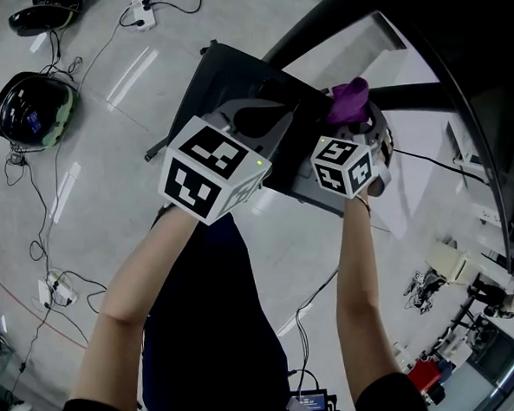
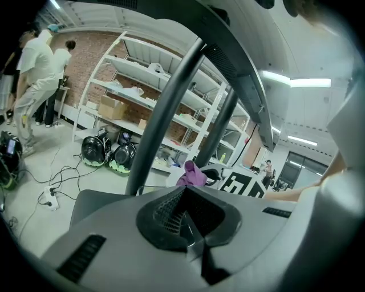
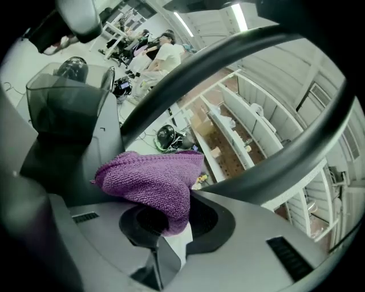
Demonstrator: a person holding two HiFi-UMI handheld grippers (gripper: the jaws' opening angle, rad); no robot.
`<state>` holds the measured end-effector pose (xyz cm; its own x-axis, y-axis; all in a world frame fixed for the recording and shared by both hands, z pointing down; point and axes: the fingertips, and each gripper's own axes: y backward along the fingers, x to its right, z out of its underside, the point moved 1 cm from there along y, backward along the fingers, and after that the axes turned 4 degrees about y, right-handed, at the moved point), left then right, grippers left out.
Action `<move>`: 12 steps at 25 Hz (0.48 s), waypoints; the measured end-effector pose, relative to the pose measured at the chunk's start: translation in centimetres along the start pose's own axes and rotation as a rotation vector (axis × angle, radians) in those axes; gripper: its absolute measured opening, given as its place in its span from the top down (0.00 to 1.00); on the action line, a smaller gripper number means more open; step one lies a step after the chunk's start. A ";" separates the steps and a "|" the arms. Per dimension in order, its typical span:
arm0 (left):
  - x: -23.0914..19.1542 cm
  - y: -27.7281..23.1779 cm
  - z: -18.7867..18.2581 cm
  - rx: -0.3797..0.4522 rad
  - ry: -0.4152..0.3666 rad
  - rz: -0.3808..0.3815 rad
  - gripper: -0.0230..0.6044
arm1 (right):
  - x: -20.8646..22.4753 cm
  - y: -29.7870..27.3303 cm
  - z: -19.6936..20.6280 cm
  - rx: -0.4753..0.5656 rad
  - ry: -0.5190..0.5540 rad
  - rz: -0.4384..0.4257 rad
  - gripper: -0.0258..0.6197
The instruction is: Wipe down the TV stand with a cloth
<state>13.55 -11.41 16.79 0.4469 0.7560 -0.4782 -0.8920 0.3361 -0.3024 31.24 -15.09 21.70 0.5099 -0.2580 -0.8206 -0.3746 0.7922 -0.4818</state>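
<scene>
Grey floor (image 1: 103, 97) fills most of the head view, strewn with loose cables. On it sits the black TV stand (image 1: 223, 81), with a flat dark base and curved black poles that rise past both gripper views (image 2: 165, 114) (image 3: 228, 68). Two bare forearms reach from the bottom edge of the head view toward the stand's near edge, each hand holding a gripper with a marker cube.

The left gripper (image 1: 273, 112) hangs over the middle of the base. Its own view shows the jaws (image 2: 183, 191) pressed together with nothing between them.

The right gripper (image 1: 356, 120) is at the right edge of the base, just beside a pole. Its jaws (image 3: 174, 214) are clamped on the purple knitted cloth (image 3: 151, 179), which bunches out to the left. The cloth (image 1: 349, 99) also shows beyond the left gripper's tips (image 2: 191, 174). Whether it touches the stand cannot be told.

A black and green helmet (image 1: 29, 106) lies on the floor near the left edge, well apart from the stand.
</scene>
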 end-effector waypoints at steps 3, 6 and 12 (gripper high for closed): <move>0.8 -0.3 0.0 -0.004 0.002 0.016 0.95 | 1.8 2.7 0.8 0.012 -0.062 0.036 0.84; 1.7 -0.7 -0.2 -0.011 -0.008 0.034 0.95 | 4.5 5.4 1.7 0.021 -0.114 0.089 0.84; 3.5 -1.8 -0.8 -0.015 -0.022 0.069 0.95 | 11.2 9.4 2.0 0.067 -0.195 0.238 0.84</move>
<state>16.74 -9.78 14.97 0.3823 0.7897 -0.4798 -0.9196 0.2743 -0.2812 35.01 -9.44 8.65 0.5556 0.0449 -0.8303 -0.4523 0.8542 -0.2565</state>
